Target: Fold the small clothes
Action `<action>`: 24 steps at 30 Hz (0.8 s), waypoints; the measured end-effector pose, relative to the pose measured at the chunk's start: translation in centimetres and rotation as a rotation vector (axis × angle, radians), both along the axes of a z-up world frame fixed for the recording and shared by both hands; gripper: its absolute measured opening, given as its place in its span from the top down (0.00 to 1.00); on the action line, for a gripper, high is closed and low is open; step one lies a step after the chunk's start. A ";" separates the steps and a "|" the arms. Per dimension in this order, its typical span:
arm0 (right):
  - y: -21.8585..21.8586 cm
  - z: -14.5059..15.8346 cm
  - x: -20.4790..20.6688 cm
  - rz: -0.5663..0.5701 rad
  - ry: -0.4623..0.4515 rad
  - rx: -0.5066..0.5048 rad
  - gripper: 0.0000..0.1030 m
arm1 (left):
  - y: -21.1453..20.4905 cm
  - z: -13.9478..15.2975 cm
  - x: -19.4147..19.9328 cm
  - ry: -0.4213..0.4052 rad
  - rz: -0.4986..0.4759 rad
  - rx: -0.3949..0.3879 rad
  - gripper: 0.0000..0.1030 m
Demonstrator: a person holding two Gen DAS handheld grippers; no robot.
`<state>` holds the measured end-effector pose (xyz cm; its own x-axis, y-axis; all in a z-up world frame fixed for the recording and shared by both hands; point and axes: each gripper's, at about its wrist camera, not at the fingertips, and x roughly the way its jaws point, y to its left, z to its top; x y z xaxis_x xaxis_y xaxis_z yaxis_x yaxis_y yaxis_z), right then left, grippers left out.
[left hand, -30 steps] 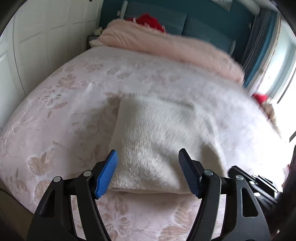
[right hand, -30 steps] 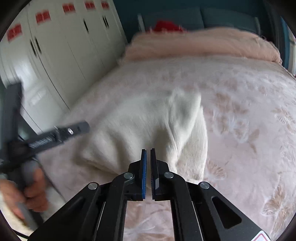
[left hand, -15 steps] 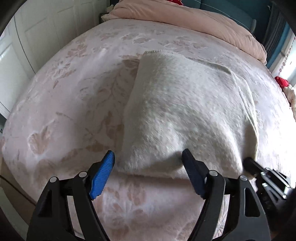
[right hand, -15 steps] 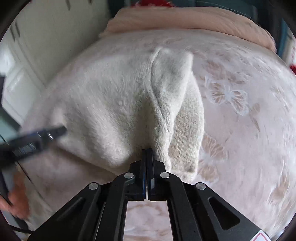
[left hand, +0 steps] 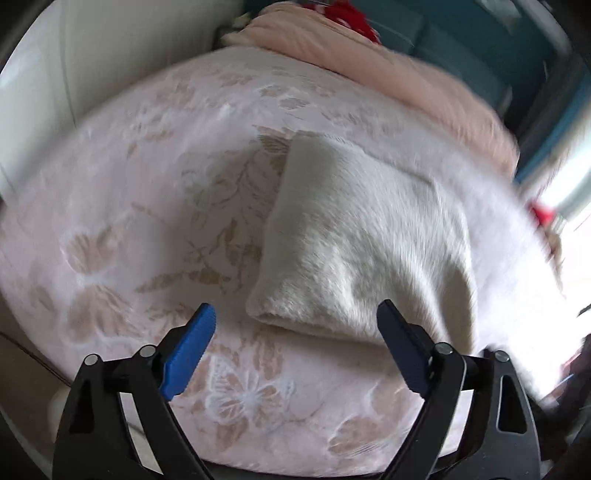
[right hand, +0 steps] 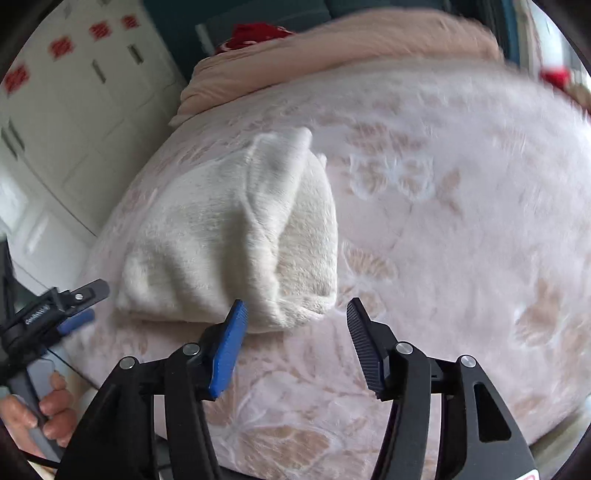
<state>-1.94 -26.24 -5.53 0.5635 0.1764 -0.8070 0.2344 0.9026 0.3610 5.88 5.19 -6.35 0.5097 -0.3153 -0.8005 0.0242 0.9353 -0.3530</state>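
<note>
A cream fluffy garment (left hand: pixel 362 240) lies folded on the pink floral bedspread (left hand: pixel 147 206). My left gripper (left hand: pixel 295 350) is open and empty, just in front of the garment's near edge. In the right wrist view the same garment (right hand: pixel 236 240) lies folded with a raised ridge down its middle. My right gripper (right hand: pixel 295 343) is open and empty at the garment's near right corner. The left gripper (right hand: pixel 70 306) also shows there at the far left, held by a hand.
A rolled pink blanket (left hand: pixel 388 77) and a red item (left hand: pixel 351 18) lie at the head of the bed against a teal headboard (left hand: pixel 461 40). White wardrobe doors (right hand: pixel 74 110) stand to the left. The bed's near edge (left hand: pixel 295 469) is just below the grippers.
My right gripper has opened and let go of the garment's fold, which dropped onto the pile. Both grippers have pulled back toward the near edge of the bed.
</note>
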 end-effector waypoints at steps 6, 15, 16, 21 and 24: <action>-0.7 -5.2 2.9 -0.019 0.067 0.243 0.33 | 1.0 -4.4 3.2 0.112 0.022 -0.133 0.14; 0.1 2.6 6.7 0.085 -0.185 0.194 0.75 | -2.2 -1.3 4.2 -0.008 -0.078 -0.156 0.66; -0.1 3.4 6.6 0.088 -0.207 0.179 0.75 | -2.2 -1.0 4.0 -0.027 -0.085 -0.160 0.66; -0.4 -4.9 7.9 0.096 0.051 0.093 0.68 | -4.0 -5.9 4.2 0.066 -0.123 -0.031 0.56; -0.9 -3.3 6.1 0.048 -0.029 0.128 0.57 | -4.3 -4.9 3.1 0.011 -0.100 0.021 0.48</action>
